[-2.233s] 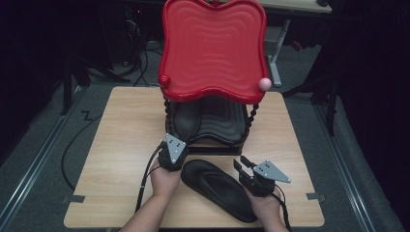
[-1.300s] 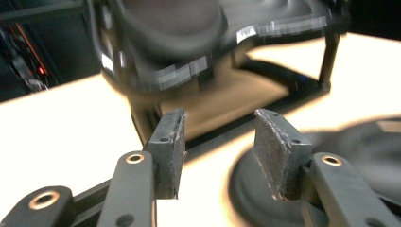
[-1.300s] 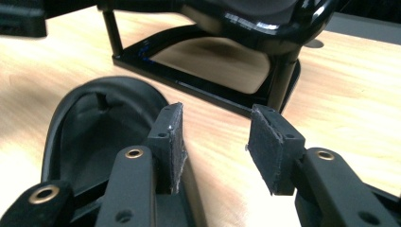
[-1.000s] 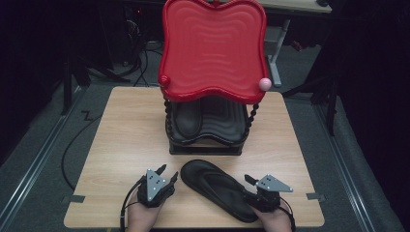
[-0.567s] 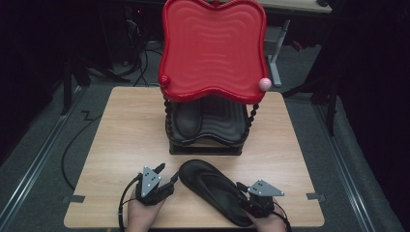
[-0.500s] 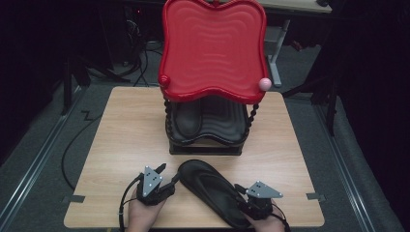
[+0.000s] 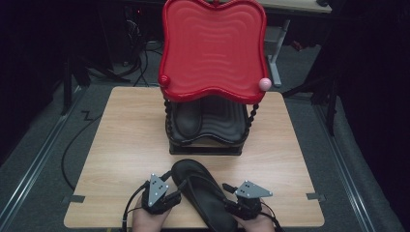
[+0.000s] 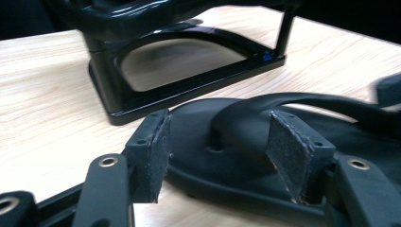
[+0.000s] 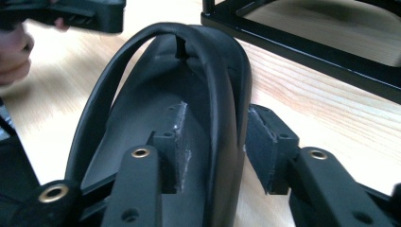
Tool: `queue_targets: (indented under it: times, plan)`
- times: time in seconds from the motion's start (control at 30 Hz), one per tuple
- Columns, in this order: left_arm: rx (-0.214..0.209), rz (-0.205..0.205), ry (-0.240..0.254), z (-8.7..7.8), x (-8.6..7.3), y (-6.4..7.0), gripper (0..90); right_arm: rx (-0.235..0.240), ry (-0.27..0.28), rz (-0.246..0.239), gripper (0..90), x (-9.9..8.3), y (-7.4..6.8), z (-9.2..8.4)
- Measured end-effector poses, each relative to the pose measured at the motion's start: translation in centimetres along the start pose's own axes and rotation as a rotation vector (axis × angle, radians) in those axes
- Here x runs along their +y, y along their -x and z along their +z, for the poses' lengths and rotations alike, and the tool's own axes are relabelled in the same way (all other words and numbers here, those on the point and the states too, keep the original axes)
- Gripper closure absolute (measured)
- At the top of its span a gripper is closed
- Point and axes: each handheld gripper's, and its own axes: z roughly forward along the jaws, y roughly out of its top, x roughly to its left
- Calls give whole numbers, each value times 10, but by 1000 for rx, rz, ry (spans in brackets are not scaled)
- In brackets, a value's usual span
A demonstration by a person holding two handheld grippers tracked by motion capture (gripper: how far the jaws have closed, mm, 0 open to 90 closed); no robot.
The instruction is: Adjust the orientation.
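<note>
Black flip-flop (image 7: 200, 195) lies flat on the wooden table (image 7: 125, 145), sole down, at the near edge between my two hands. Long axis runs diagonally: toe end with the thong post points away from me and a little to my left, toward the rack; heel end comes back toward my right hand and the table's near edge.

My left gripper (image 7: 167, 195) sits just beside the sandal's toe on its left flank. In the left gripper view (image 8: 217, 158) my jaws stand wide apart, pads facing each other across the toe area; the thong post and the start of the strap lie between and beyond them. Whether a pad touches the sole I cannot tell.

My right gripper (image 7: 237, 205) is at the sandal's right side, nearer the heel. In the right gripper view (image 9: 213, 142) one pad is inside, on the footbed, the other outside against the sole's edge, with the right strap and the rim between them. Jaws narrow; they look closed on that rim.

Black shoe rack (image 7: 205, 140) stands mid-table, just beyond the toe, apart from it. A second dark sandal (image 7: 186, 118) lies on its lower shelf. Red wavy tray (image 7: 212, 48) tops the rack.
</note>
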Motion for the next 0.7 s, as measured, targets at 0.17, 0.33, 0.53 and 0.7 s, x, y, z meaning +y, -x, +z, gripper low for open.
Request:
queue_targets:
  times: [0.17,0.33,0.53,0.7]
  plan:
    - [-35,-18,-6,2,-2,19,380,-4,-22,-12,612,3,1,11]
    - [-62,-2,-38,5,-4,30,365,-11,-41,-14,683,3,2,16]
    - [-83,-49,-63,13,-4,28,394,-12,-53,-4,734,-2,1,12]
    - [-98,-31,-64,21,-2,27,428,-13,-54,4,720,-7,-4,6]
